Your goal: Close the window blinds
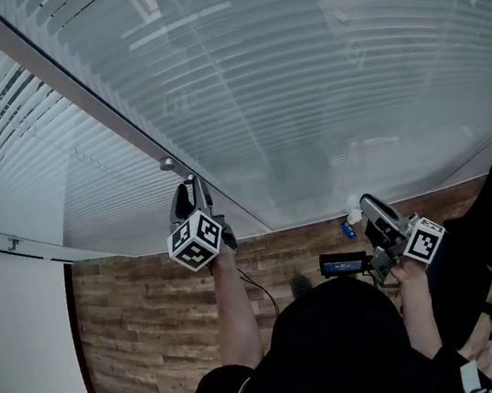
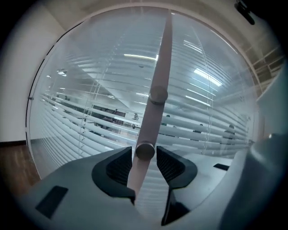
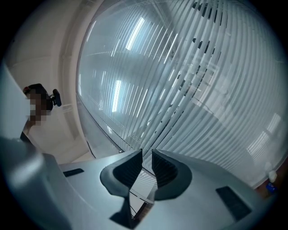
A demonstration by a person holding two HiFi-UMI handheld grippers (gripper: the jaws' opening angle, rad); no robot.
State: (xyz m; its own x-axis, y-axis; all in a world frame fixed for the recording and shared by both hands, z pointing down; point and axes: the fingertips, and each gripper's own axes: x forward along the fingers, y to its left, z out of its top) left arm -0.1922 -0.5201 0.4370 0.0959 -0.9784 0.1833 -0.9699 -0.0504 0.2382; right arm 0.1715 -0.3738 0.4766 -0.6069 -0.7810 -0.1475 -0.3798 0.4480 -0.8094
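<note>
- Glass wall (image 1: 254,190) fills the view, and the window blinds (image 1: 299,62) hang behind it, slats partly open — a room shows between them.
- Left gripper (image 2: 145,158) stands open around the lower round knob (image 2: 145,151) on an upright strip (image 2: 159,67). Its pads do not squeeze it.
- Right gripper (image 3: 147,157) is almost closed, holds nothing and sits off to the side.
- My guess at trouble: with no squeeze the knob could slip out, and a pinch on the strip would move nothing.
- Wooden floor (image 1: 137,328) lies below, with a little blue thing (image 1: 348,230) by the glass — nothing blocks the knob.
</note>
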